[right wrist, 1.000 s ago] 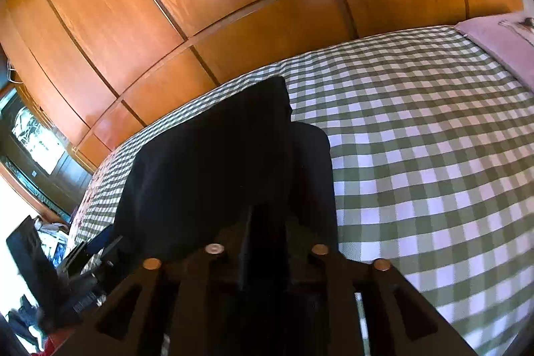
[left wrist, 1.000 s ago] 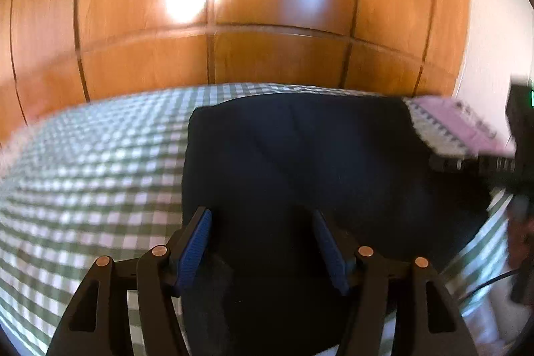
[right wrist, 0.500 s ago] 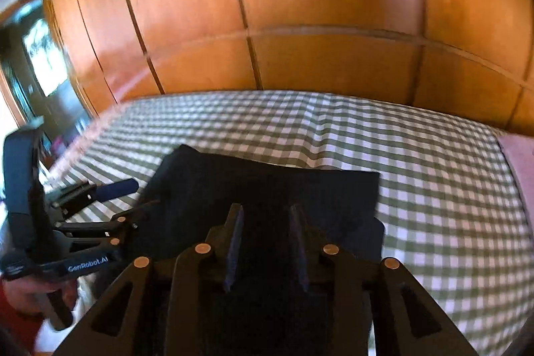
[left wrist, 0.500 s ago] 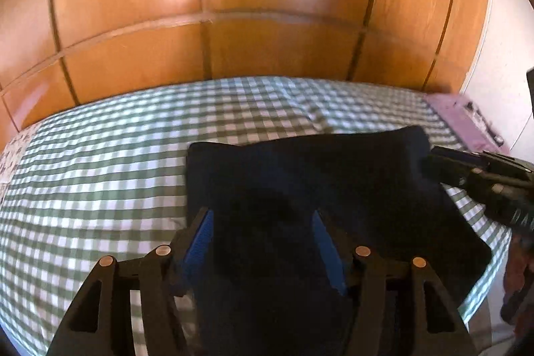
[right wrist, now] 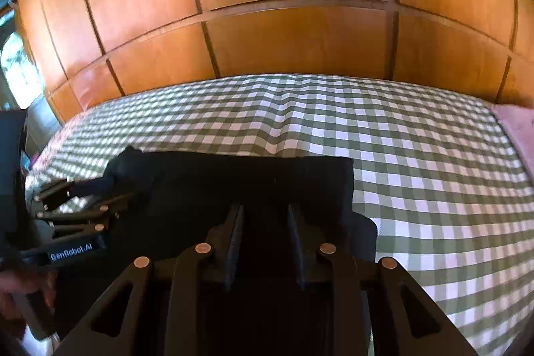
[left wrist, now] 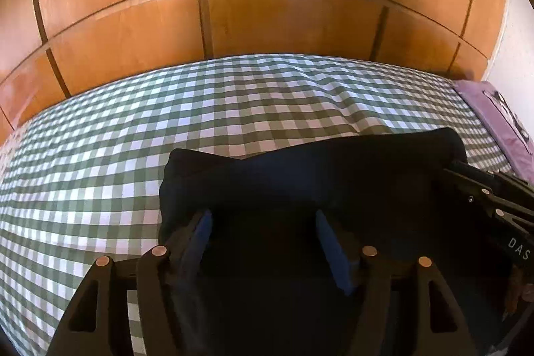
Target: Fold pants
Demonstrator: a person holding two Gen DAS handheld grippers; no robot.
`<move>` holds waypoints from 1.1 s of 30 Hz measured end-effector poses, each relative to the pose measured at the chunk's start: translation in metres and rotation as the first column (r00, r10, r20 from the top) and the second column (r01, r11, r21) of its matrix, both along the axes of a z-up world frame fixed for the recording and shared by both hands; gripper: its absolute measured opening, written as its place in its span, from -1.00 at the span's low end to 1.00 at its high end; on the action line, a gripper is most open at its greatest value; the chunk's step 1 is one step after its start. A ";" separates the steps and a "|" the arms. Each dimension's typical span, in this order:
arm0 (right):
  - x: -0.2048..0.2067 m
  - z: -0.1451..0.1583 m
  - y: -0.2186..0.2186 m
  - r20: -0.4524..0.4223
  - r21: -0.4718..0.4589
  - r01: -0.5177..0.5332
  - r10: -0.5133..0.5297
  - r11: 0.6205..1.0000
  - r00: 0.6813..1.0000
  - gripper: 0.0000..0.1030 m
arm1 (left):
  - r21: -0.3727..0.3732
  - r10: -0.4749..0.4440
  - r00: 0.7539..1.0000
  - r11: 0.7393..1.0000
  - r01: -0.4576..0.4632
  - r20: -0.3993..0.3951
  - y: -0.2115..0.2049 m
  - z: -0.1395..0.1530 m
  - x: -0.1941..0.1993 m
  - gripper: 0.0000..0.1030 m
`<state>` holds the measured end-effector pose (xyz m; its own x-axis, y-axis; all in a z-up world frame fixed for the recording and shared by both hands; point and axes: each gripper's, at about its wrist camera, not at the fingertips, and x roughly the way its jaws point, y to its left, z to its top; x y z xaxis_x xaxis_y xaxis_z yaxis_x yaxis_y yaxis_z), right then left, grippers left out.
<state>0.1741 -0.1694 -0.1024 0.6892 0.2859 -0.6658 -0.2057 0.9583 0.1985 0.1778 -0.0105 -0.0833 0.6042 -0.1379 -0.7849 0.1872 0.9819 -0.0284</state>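
The dark navy pants [left wrist: 310, 169] lie folded into a rectangle on the green-and-white checked bed [left wrist: 167, 122]. In the left wrist view my left gripper [left wrist: 262, 219] is open, its blue pads apart over the near edge of the pants with dark cloth between them. In the right wrist view the pants [right wrist: 240, 179] lie flat and my right gripper [right wrist: 265, 211] is open, its fingers apart over the near right part of the cloth. Each gripper shows at the side of the other's view.
A wooden panelled wardrobe [left wrist: 267, 5] stands behind the bed. A purple pillow [left wrist: 500, 112] lies at the bed's right end. A window [right wrist: 16, 69] is at the far left. Bare checked sheet [right wrist: 434, 172] spreads right of the pants.
The raised pants have come down flat onto the bed in a folded rectangle. My right gripper has let go of the cloth and opened. Both grippers have drawn back toward the near edge.
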 end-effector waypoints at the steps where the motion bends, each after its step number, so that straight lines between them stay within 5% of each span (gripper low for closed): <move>1: 0.000 0.000 0.000 0.001 0.020 0.008 -0.008 1.000 1.000 -0.51 | -0.003 0.002 1.000 1.000 -0.002 0.001 0.000 -0.001 0.000 0.30; 24: -0.077 0.008 -0.017 0.070 -0.014 0.032 -0.031 0.999 0.997 -0.36 | -0.052 0.051 0.996 0.998 -0.047 0.080 0.019 0.017 -0.068 0.33; 28: -0.091 -0.001 -0.030 0.031 -0.005 0.064 -0.064 0.998 0.997 -0.18 | -0.028 0.022 0.993 0.999 -0.019 0.112 0.021 0.012 -0.094 0.33; 33: -0.106 -0.008 -0.036 0.029 0.005 0.069 -0.069 0.998 0.997 -0.12 | -0.097 0.031 0.993 0.995 -0.021 0.110 0.033 0.005 -0.120 0.34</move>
<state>0.0678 -0.2054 -0.1099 0.7266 0.2396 -0.6439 -0.1448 0.9696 0.1975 0.0583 0.0227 -0.0786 0.6913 -0.1921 -0.6966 0.1688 0.9803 -0.1029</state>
